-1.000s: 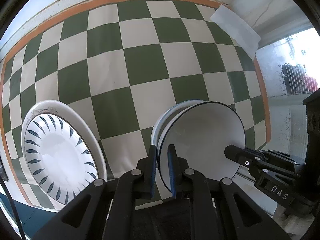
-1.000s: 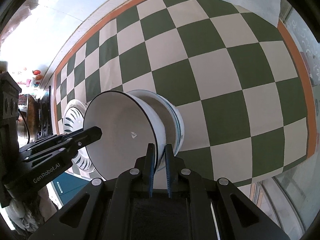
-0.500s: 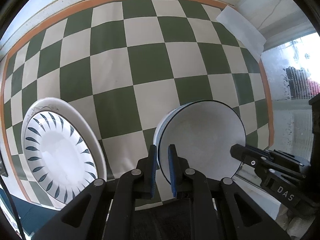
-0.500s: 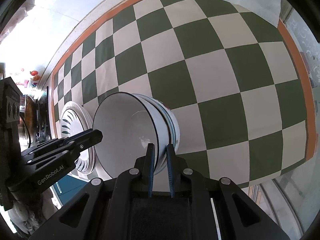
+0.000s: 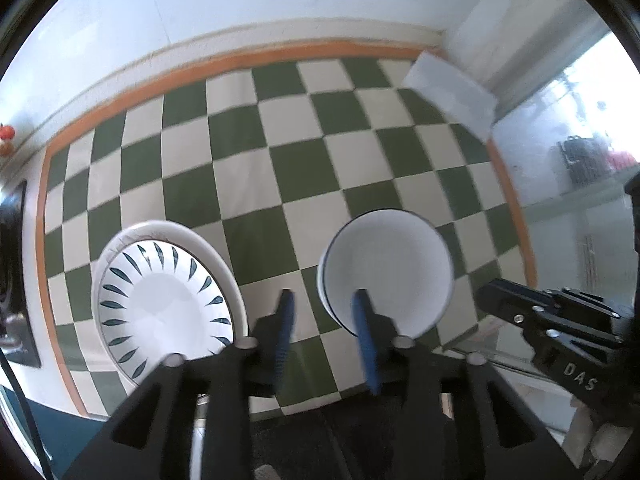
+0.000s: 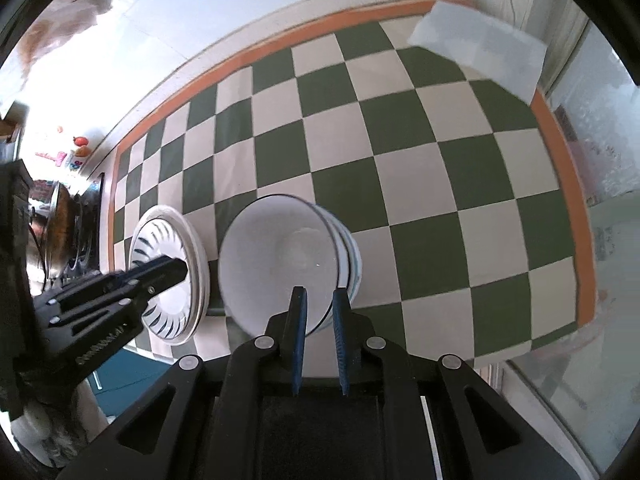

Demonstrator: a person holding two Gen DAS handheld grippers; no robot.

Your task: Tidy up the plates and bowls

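The green-and-cream checkered surface (image 5: 248, 168) with its orange border carries two piles near its front edge. To the left sits the wide white plate with dark leaf-shaped marks (image 5: 160, 304), resting on another plain plate. Just beside it, to the right, stands the stack of white bowls with thin dark rims (image 6: 280, 268), nested upright.

The left tongs (image 5: 324, 336) are released, their blue pads spread wide on either side of the bowl stack's near-left rim, touching nothing. The right tongs (image 6: 318, 324) are parted slightly, straddling the top bowl's near-right rim without clamping it. Both sit equally close to the bowls; the plates lie nearer the left tongs.
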